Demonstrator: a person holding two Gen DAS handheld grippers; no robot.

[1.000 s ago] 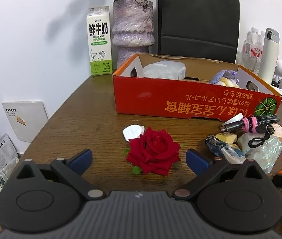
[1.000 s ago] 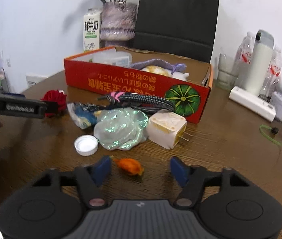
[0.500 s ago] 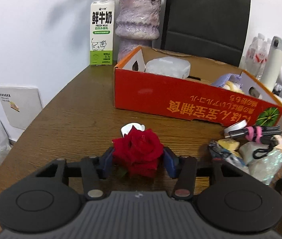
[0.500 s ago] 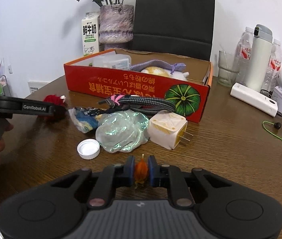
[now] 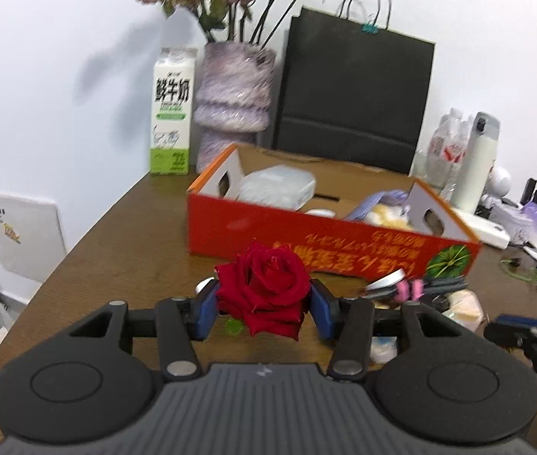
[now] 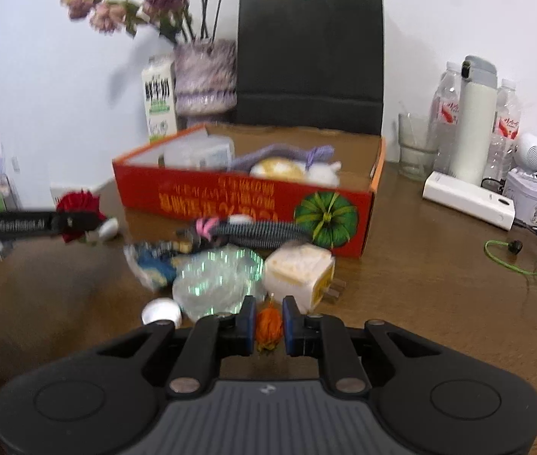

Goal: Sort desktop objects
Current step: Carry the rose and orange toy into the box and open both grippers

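A second ago both pairs of fingers stood wide with their targets lying loose on the surface; now each has closed on its object and both are lifting. The left gripper [image 5: 263, 305] has its blue fingers [image 5: 206, 309] pressed against either side of the red rose [image 5: 266, 290], which now sits clear of the wood, in front of the near wall of the red box [image 5: 344, 242]. The right gripper [image 6: 269, 326] is clamped tight on the small orange bud [image 6: 268, 328], held just above the surface, near the white plug [image 6: 298, 276] and the shiny plastic wrap [image 6: 219, 280].

For the sorting job, this looks like two picks completed at once, with the carry beginning. The open box lies straight ahead and farther off for both hands, so it is the likely drop point. A bottle cap [image 6: 161, 313], a cable bundle [image 6: 253, 229] and a blue wrapper [image 6: 154, 261] remain on the surface, in front of the box.
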